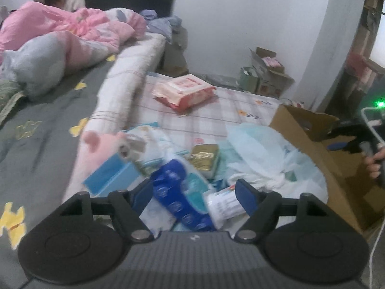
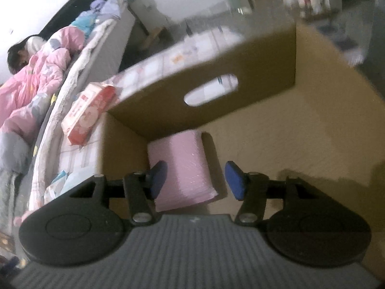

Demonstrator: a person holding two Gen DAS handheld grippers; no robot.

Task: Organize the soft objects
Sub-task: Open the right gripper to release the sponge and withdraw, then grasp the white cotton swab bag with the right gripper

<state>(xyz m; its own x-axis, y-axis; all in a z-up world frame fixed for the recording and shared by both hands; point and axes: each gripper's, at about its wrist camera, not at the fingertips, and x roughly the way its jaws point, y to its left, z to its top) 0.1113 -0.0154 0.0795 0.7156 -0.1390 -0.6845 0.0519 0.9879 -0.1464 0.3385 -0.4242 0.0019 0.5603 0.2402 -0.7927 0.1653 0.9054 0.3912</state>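
My left gripper [image 1: 195,195] stands open above a heap of soft packs on the checked sheet [image 1: 216,113]. Below its fingers lie a blue tissue pack [image 1: 182,190] and a white pack [image 1: 223,204], neither gripped. A gold pack [image 1: 204,159], a light blue box [image 1: 113,173], a pink plush [image 1: 101,147] and a red-white wipes pack [image 1: 185,91] lie nearby. My right gripper [image 2: 196,180] is open inside the cardboard box [image 2: 216,101]. A pink pack [image 2: 182,166] rests on the box floor under it, untouched by the pads.
White plastic bags [image 1: 259,159] are crumpled beside the cardboard box [image 1: 300,125]. A person lies under a pink quilt [image 1: 72,26] on the bed at the left, with a grey plush [image 1: 38,65] close by. More cartons [image 1: 267,72] stand along the far wall.
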